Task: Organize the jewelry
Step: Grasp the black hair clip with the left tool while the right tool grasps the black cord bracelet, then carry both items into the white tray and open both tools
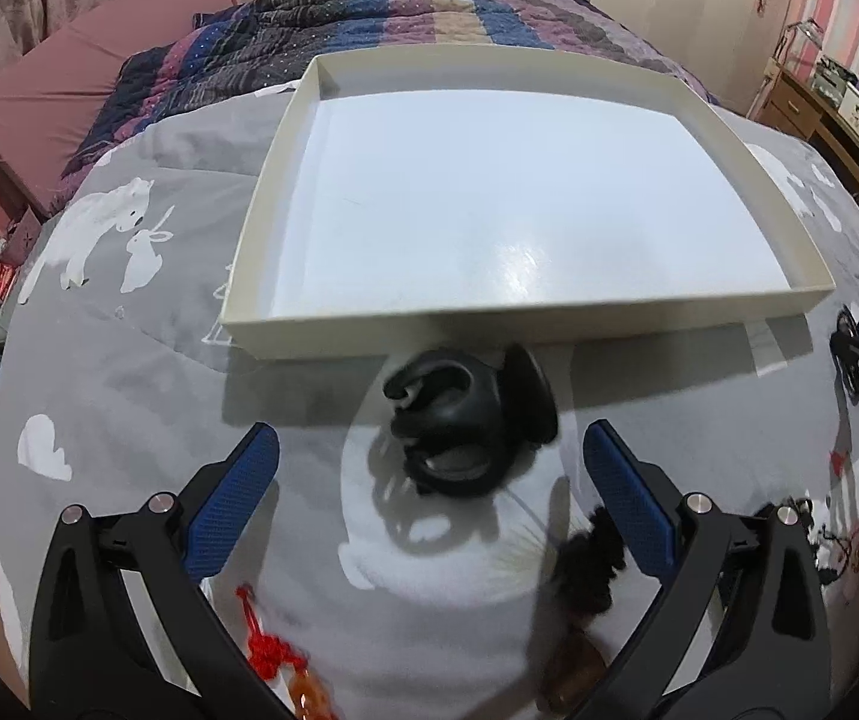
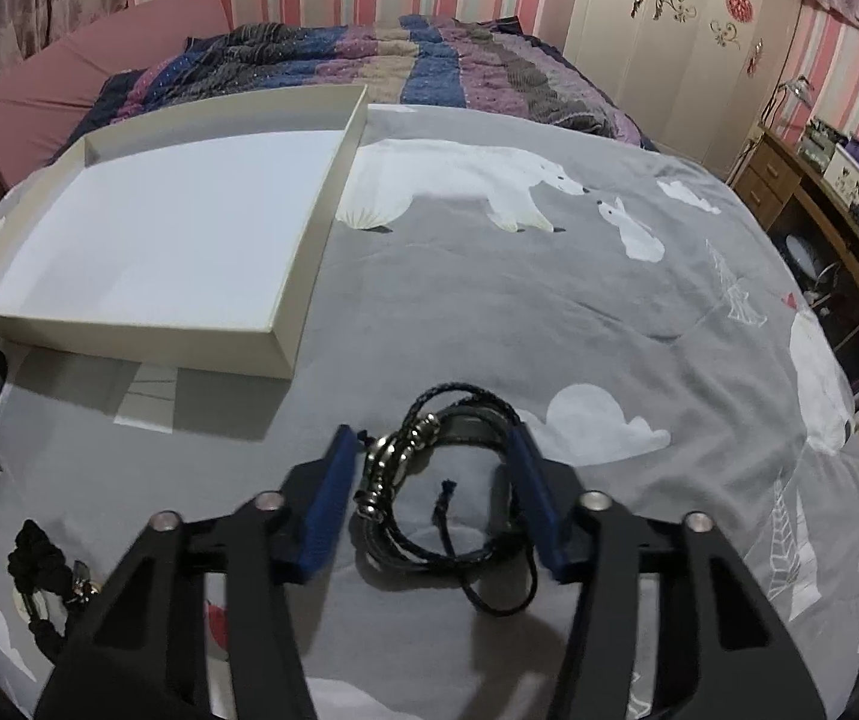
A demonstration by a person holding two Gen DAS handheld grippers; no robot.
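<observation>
While the white box (image 1: 285, 204) sits bare on the grey bedspread (image 2: 639, 324), with nothing inside it in either view, this job looks barely begun. Over on the right, the right gripper (image 2: 434, 495) is low over a black braided bracelet (image 2: 429, 516) with silver beads, its blue fingers (image 2: 324, 516) standing either side of the coil, partly spread; the right one seems to touch the cord, the left sits just clear, so I'd call it bracketed rather than gripped. On the other side, the left gripper (image 1: 432, 498) hangs wide apart and holds nothing, and a chunky black ring-shaped piece (image 1: 447, 420) lies ahead between the fingers, just in front of the box's near wall. It is blurred, so its exact kind is hard to tell. More pieces wait on the bedspread: a red knotted cord charm (image 1: 267, 648) near the left finger, a dark frilly band (image 1: 585, 564) by the right one, a black knotted cord (image 2: 39, 570) in the right camera's lower left. By my reckoning, every item is yet to go in, and the bracelet looks like the first candidate for the trip to the box, which lies up and to the left of it.
</observation>
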